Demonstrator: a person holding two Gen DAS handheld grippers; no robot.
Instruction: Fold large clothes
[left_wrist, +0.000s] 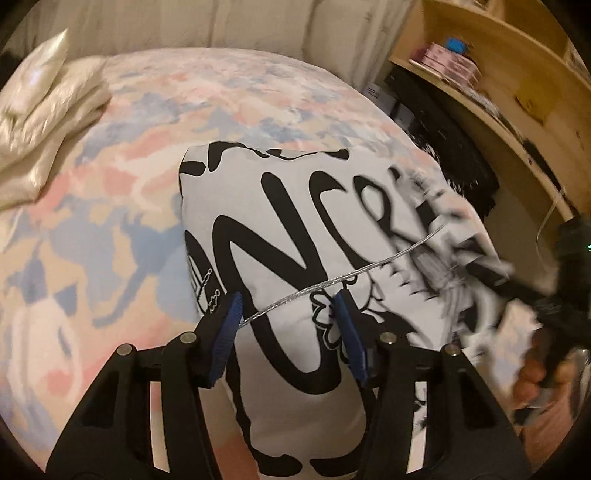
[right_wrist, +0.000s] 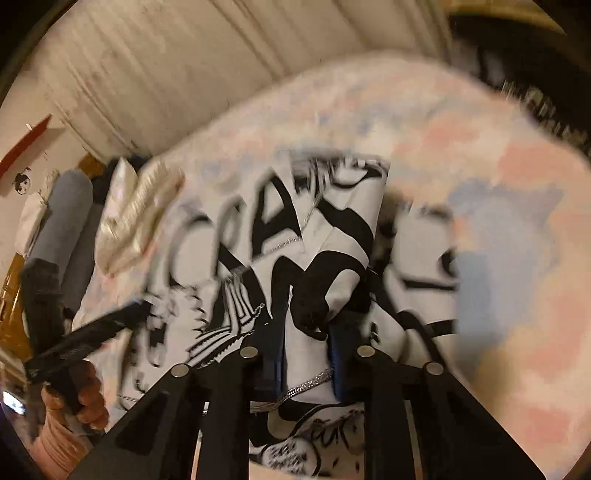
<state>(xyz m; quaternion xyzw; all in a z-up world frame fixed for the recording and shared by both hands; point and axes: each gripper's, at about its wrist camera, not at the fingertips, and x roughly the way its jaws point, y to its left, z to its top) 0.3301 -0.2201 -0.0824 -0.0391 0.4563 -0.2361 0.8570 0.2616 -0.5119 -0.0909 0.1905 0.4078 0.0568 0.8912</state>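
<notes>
White cotton-like garment (left_wrist: 306, 229) with large black lettering and cartoon print, partly folded, lying on the bed (left_wrist: 110, 206) toward its near edge; a thin silver chain (left_wrist: 332, 282) runs across the printed face.

Bed cover: pastel patchwork of pink, blue and cream.

Left tool (left_wrist: 290, 321): black frame, blue pads, jaws standing about half open over the garment; cloth and chain lie between the pads, but the pads do not press on them.

Right tool (right_wrist: 308, 363): black frame, blue pads, jaws drawn narrow and clamped on a raised fold of the garment with the chain passing between them. In the left wrist view it appears blurred at the garment's right edge.

Hands: the right one (left_wrist: 535, 373) and the left one (right_wrist: 74, 398), each gripping a handle.

Cream satin pillows (left_wrist: 44, 122) at the far left of the bed, well apart from the garment.

Wooden shelf (left_wrist: 517, 74) beside the bed, holding small blurred items.
</notes>
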